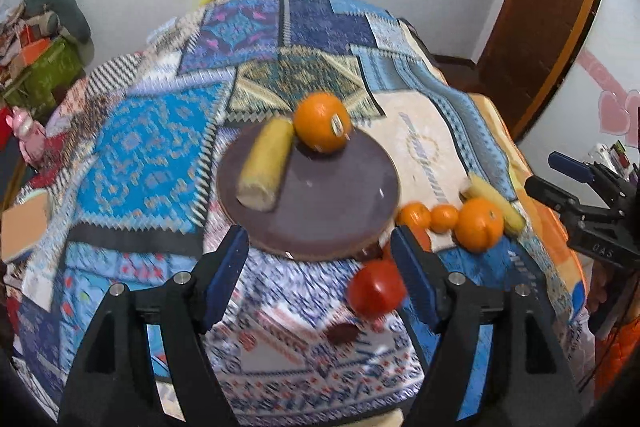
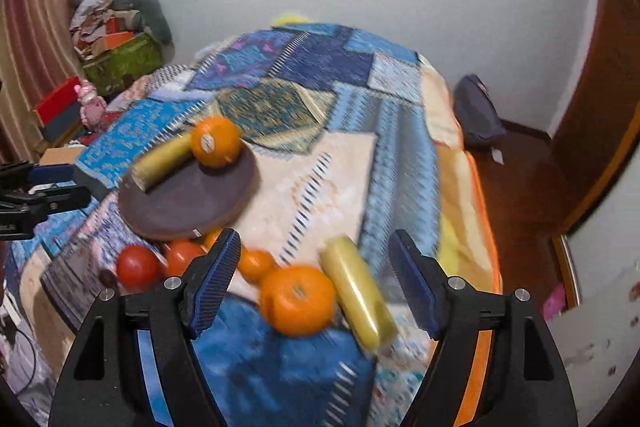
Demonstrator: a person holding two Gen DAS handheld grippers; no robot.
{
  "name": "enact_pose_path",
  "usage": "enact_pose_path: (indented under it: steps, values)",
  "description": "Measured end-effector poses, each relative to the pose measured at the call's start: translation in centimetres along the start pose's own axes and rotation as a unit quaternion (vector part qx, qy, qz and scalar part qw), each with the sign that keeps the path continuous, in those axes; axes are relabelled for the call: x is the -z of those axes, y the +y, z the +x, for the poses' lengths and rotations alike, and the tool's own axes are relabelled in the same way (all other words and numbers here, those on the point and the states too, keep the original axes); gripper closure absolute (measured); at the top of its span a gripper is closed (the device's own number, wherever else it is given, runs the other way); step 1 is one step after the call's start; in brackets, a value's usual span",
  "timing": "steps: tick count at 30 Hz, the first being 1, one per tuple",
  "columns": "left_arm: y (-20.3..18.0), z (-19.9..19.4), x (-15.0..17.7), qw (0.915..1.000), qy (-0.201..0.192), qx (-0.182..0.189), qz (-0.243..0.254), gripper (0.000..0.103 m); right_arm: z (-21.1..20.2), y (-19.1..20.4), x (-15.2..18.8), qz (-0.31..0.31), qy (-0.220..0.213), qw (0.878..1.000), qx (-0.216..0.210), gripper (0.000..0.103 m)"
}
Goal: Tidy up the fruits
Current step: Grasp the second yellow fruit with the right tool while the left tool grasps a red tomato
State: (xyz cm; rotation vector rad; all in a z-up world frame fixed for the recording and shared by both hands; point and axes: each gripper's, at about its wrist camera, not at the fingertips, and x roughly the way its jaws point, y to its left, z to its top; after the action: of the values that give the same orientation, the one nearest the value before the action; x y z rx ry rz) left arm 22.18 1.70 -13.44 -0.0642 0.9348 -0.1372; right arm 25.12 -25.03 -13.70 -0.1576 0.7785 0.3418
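Note:
A brown round plate [image 1: 320, 203] [image 2: 192, 199] lies on a patchwork blanket. On it rest a yellow corn cob [image 1: 266, 165] [image 2: 164, 161] and an orange [image 1: 322, 123] [image 2: 216, 141]. Beside the plate lie a red tomato [image 1: 376, 289] [image 2: 136, 267], two small tangerines [image 1: 444, 217], a second orange [image 1: 478, 225] [image 2: 298, 299] and another corn cob [image 1: 496, 201] [image 2: 358, 303]. My left gripper [image 1: 320, 279] hovers open before the plate's near rim, holding nothing. My right gripper [image 2: 314, 283] hangs open above the loose orange and cob, gripping neither.
The blanket [image 1: 160, 155] covers a bed that drops off at its right edge [image 2: 480, 211]. Boxes and clutter [image 2: 116, 51] stand at the back left, a dark bag [image 2: 476, 115] sits on the floor to the right, and a wooden door [image 1: 540, 7] is beyond.

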Motion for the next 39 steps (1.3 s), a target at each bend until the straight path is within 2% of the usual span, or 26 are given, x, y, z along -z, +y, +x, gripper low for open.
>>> enact_pose_path:
  steps: [7, 11, 16, 18, 21, 25, 28, 33, 37, 39]
  values:
    - [-2.0, 2.2, 2.5, 0.9992, 0.037, 0.01, 0.007, 0.03, 1.3, -3.4, 3.5, 0.033, 0.042, 0.998, 0.022, 0.029]
    - [-2.7, 3.7, 3.2, 0.9983, 0.055, 0.022, 0.004, 0.03, 2.6, -4.8, 4.8, 0.048, 0.063, 0.997, 0.019, 0.031]
    - [-3.3, 5.3, 3.6, 0.9969, 0.072, 0.031, 0.003, 0.03, 4.5, -5.2, 5.0, 0.046, 0.084, 0.995, 0.003, 0.049]
    - [-3.5, 5.7, 3.7, 0.9969, 0.072, 0.031, 0.006, 0.03, 5.5, -5.2, 4.9, 0.043, 0.095, 0.995, -0.005, 0.053]
    - [-3.9, 6.2, 3.8, 0.9967, 0.073, 0.035, 0.013, 0.03, 5.9, -5.0, 4.9, 0.041, 0.097, 0.994, -0.021, 0.057]
    - [-4.2, 7.1, 3.8, 0.9963, 0.077, 0.035, 0.018, 0.03, 6.2, -4.8, 5.0, 0.028, 0.099, 0.994, -0.022, 0.058]
    - [-4.2, 7.7, 3.8, 0.9959, 0.081, 0.036, 0.013, 0.035, 6.8, -5.3, 5.0, 0.042, 0.108, 0.992, -0.039, 0.058]
    - [-4.2, 7.8, 3.9, 0.9966, 0.074, 0.033, 0.015, 0.053, 6.7, -5.0, 5.1, 0.034, 0.112, 0.992, -0.039, 0.061]
    - [-3.7, 7.7, 4.0, 0.9963, 0.073, 0.043, 0.009, 0.053, 6.0, -4.6, 5.7, 0.026, 0.117, 0.992, -0.044, 0.069]
    - [-3.6, 7.6, 4.0, 0.9962, 0.073, 0.047, 0.004, 0.053, 5.2, -4.6, 6.2, 0.033, 0.122, 0.991, -0.053, 0.069]
